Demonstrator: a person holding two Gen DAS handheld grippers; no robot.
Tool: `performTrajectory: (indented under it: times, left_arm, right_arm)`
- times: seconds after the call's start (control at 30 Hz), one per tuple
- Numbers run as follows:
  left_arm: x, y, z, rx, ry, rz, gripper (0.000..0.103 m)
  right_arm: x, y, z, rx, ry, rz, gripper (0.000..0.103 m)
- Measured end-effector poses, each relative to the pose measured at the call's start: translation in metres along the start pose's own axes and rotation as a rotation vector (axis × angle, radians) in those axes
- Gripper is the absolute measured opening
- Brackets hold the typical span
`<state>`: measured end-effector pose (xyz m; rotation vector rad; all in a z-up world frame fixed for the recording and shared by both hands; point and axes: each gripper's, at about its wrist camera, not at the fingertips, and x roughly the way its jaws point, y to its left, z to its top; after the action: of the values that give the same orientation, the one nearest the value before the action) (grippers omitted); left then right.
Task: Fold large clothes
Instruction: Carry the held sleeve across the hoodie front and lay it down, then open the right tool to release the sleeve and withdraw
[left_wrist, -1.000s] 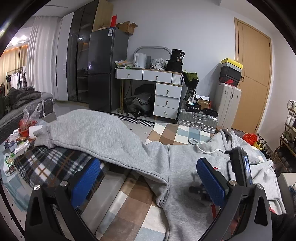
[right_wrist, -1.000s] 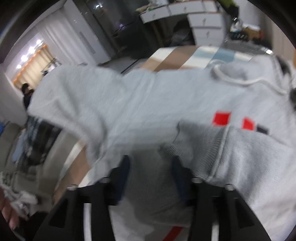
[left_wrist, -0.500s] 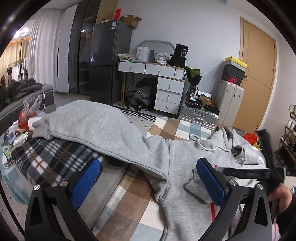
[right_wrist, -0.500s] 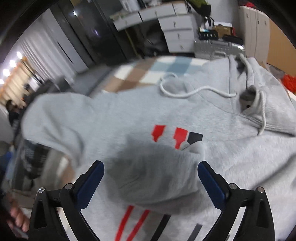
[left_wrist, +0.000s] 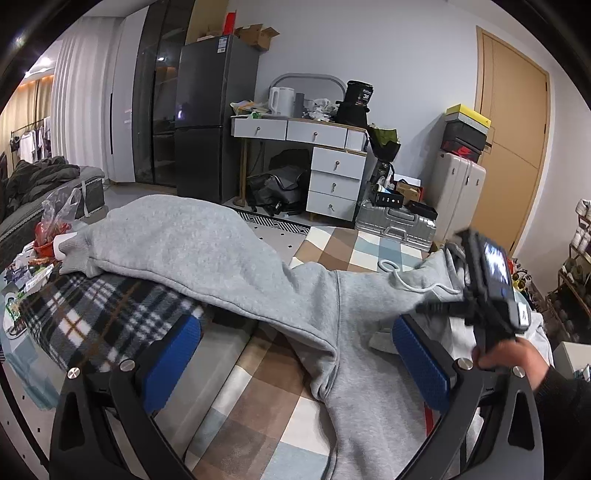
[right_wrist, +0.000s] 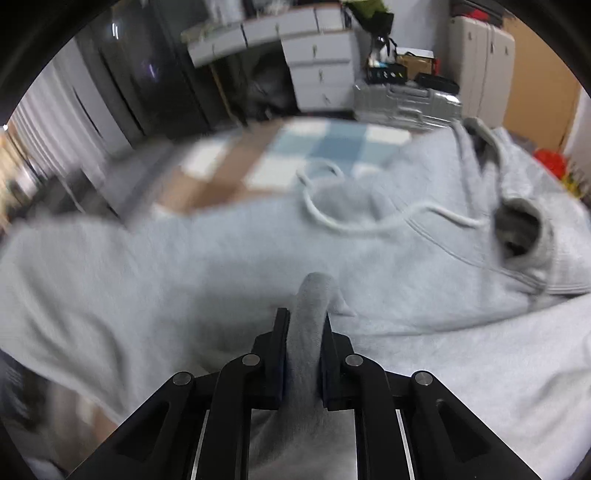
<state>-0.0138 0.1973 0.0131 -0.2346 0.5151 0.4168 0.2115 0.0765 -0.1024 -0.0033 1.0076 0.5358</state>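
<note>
A grey hoodie (left_wrist: 343, 317) lies spread on a checked cover, its left sleeve (left_wrist: 177, 243) stretched out to the left over a plaid blanket. My left gripper (left_wrist: 295, 354) is open and empty, hovering above the sleeve's armpit. The hoodie also fills the right wrist view (right_wrist: 369, 240), with its hood (right_wrist: 517, 221) and white drawstring (right_wrist: 325, 218) at the far side. My right gripper (right_wrist: 304, 325) is shut on a fold of the grey hoodie fabric. In the left wrist view the right gripper (left_wrist: 487, 295) shows at the right, held by a hand.
A plaid blanket (left_wrist: 96, 317) lies at the left over the surface edge. A cluttered low table (left_wrist: 26, 266) stands far left. A white drawer desk (left_wrist: 325, 158), black fridge (left_wrist: 210, 122), silver case (left_wrist: 399, 225) and suitcases (left_wrist: 458, 195) line the far wall.
My right gripper was open above the hoodie's chest print half a second ago; it has shut on a fold of grey fabric and shifted toward the hood. The left gripper barely moved.
</note>
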Motion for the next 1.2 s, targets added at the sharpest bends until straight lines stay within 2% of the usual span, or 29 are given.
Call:
performTrajectory:
  times: [0.07,0.1,0.13,0.23,0.3,0.37,0.4,0.5,0.57,0.63,0.7,0.73,0.8,0.97,1.07,1.2]
  left_arm:
    - [0.000,-0.002,-0.001,0.012,0.001,0.001,0.102]
    - [0.001,-0.003,-0.002,0.019,0.003,0.006,0.102]
    - [0.002,-0.004,-0.002,0.024,0.006,0.007,0.102]
    - [0.003,-0.004,-0.004,0.027,0.020,0.006,0.102]
    - [0.004,-0.003,-0.004,0.029,0.025,0.002,0.102]
    - [0.003,-0.004,-0.004,0.035,0.025,0.000,0.102]
    - [0.003,-0.005,-0.004,0.040,0.025,-0.001,0.102]
    - [0.002,-0.009,-0.006,0.050,0.029,-0.004,0.102]
    - [0.001,-0.014,-0.007,0.061,0.026,0.000,0.102]
    - [0.001,-0.019,-0.009,0.079,0.021,0.010,0.102]
    - [0.003,-0.024,-0.011,0.097,0.021,0.021,0.102]
    - [0.004,-0.027,-0.013,0.107,0.024,0.028,0.102]
    - [0.007,-0.029,-0.014,0.120,0.028,0.041,0.102]
    - [0.016,-0.030,-0.018,0.148,0.051,0.081,0.102]
    - [0.018,-0.029,-0.018,0.148,0.055,0.094,0.102]
    - [0.017,-0.030,-0.018,0.145,0.053,0.094,0.102]
  right_arm:
    - [0.008,-0.009,0.002,0.070,-0.003,0.063,0.043]
    - [0.012,-0.010,0.003,0.099,0.023,0.105,0.076]
    - [0.018,-0.012,0.001,0.130,0.061,0.179,0.082]
    - [0.006,-0.020,-0.005,0.126,0.029,0.253,0.081]
    - [-0.020,-0.036,-0.014,0.133,-0.013,0.314,0.080]
    - [-0.045,-0.056,-0.023,0.124,-0.041,0.296,0.084]
    - [-0.056,-0.067,-0.027,0.109,-0.054,0.261,0.088]
    - [-0.091,-0.112,-0.045,0.066,-0.093,0.074,0.096]
    - [-0.104,-0.144,-0.057,0.060,-0.081,-0.098,0.096]
    - [-0.103,-0.176,-0.069,0.048,-0.032,-0.223,0.095]
    - [-0.097,-0.199,-0.082,0.054,0.047,-0.282,0.091]
    - [-0.093,-0.203,-0.086,0.049,0.078,-0.302,0.082]
    - [-0.088,-0.208,-0.094,0.015,0.127,-0.334,0.072]
    - [-0.097,-0.211,-0.107,-0.038,0.116,-0.345,0.070]
    - [-0.108,-0.228,-0.121,-0.008,0.121,-0.317,0.070]
    - [-0.112,-0.230,-0.129,-0.019,0.142,-0.335,0.070]
